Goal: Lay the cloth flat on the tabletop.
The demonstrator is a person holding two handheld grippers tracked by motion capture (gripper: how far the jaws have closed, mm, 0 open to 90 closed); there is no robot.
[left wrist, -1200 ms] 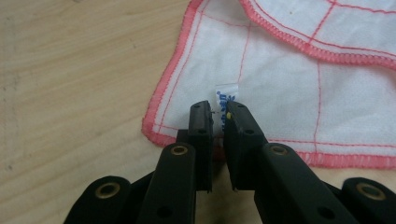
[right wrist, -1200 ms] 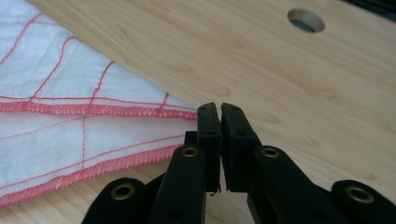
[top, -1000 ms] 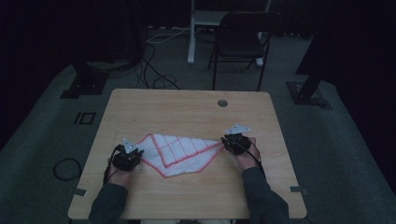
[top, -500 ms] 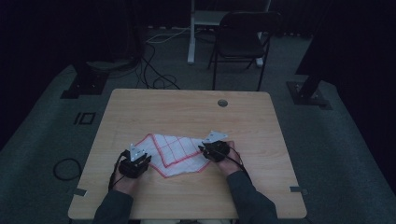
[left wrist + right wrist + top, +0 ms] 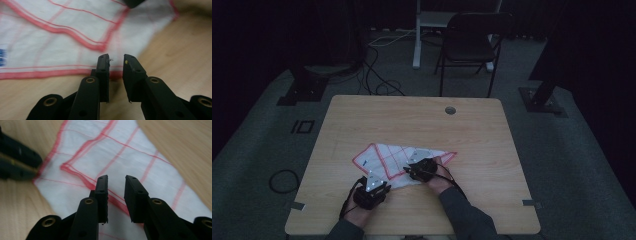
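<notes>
Plainly the nearest risk sits at the left tongs (image 5: 116, 61), whose jaws stand parted with nothing between them, their tips just over the red hem of the cloth (image 5: 75, 42). If they close from there they may pinch only the top layer, or miss the hem and scrape the tabletop (image 5: 175, 50), and the fold would pull askew. Beyond that hem, the right tongs (image 5: 116, 180) are likewise released, jaws apart above a folded-over red border near the middle of the cloth; a grab here could bunch two layers together and drag the whole piece sideways, since nothing pins it down.

Seen from above, the cloth (image 5: 387, 160) lies partly folded in an uneven shape on the near half of the tabletop (image 5: 377, 115), with the left tongs (image 5: 371, 187) at its near corner and the right tongs (image 5: 421, 169) on its right part. Past the cloth's far edge the wood is bare except for a small round hole (image 5: 450, 110), so there is free room to spread or slide the fabric away from the person; the near edge is closer, and a tug that way could trail a corner off it
</notes>
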